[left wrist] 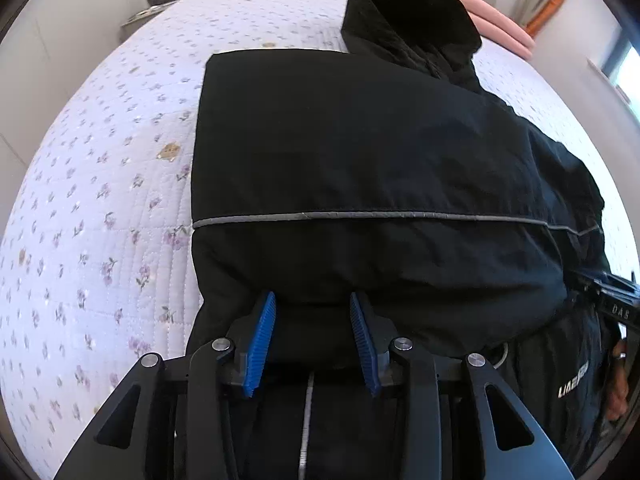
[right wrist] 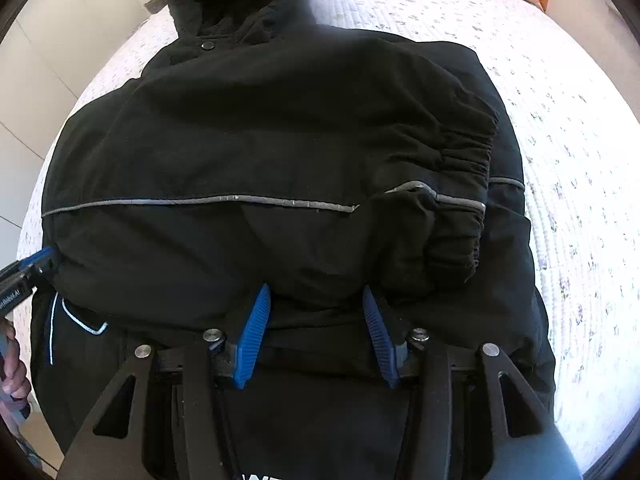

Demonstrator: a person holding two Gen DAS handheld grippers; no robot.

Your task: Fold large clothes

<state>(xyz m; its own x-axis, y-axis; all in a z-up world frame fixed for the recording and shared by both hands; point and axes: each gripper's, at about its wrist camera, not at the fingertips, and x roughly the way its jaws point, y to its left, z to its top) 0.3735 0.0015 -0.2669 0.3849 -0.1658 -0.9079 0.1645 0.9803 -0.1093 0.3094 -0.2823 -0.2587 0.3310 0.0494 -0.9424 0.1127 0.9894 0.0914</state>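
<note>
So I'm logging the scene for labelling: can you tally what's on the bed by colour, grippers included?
Black: 1, the jacket
Pink: 1, the folded bedding
Blue-padded grippers: 2, the left gripper and the right gripper
Total: 4

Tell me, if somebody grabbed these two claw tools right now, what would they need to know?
Left gripper: jaws apart over a bulge at the near edge of the black jacket; whether it pinches is unclear.
Right gripper: the same, further along that edge.
The jacket lies on the floral bedspread, sleeves folded across, cuffs on top, hood at the far end.
Left: probably folding it lengthwise and tucking the hood.
</note>
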